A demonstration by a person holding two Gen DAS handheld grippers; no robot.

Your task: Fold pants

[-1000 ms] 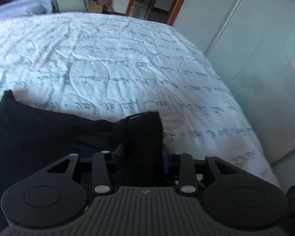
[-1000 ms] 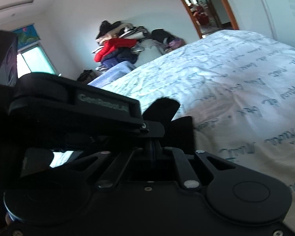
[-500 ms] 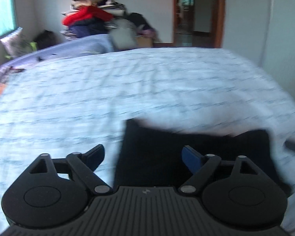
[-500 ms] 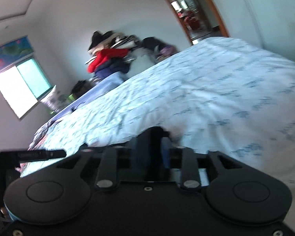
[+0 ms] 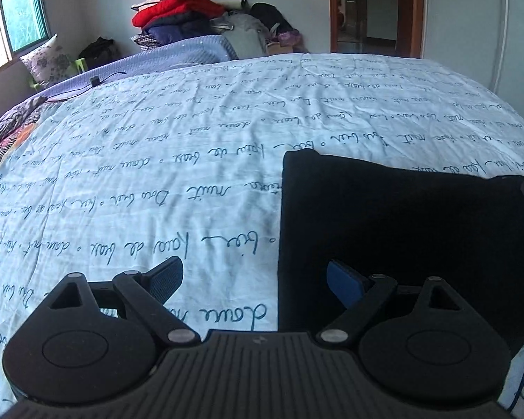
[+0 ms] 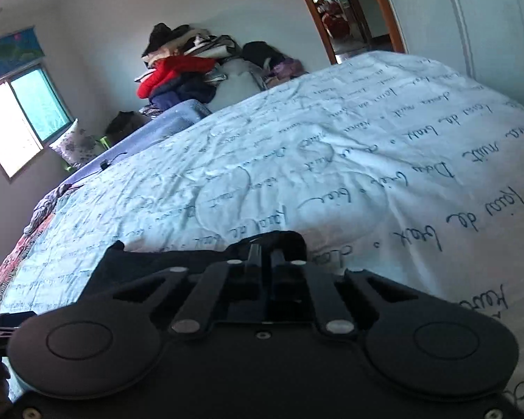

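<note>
The black pants (image 5: pixel 394 230) lie folded flat on the white bedspread with script print (image 5: pixel 192 160), at the lower right of the left wrist view. My left gripper (image 5: pixel 258 279) is open and empty, hovering over the pants' left edge; its blue pads show. In the right wrist view my right gripper (image 6: pixel 267 255) is shut on a corner of the black pants (image 6: pixel 150 262), held low over the bed. The rest of the pants is hidden behind the gripper body there.
A pile of clothes (image 5: pixel 188 10) and a blue blanket (image 5: pixel 178 52) sit at the far end of the bed. A window (image 5: pixel 14 24) is at left, a doorway (image 5: pixel 370 10) at the far right. A patterned quilt (image 5: pixel 3 139) lies at the bed's left edge.
My left gripper has let go of the pants, opened and drawn back. My right gripper has stayed shut on the fabric and lowered it towards the bed.
</note>
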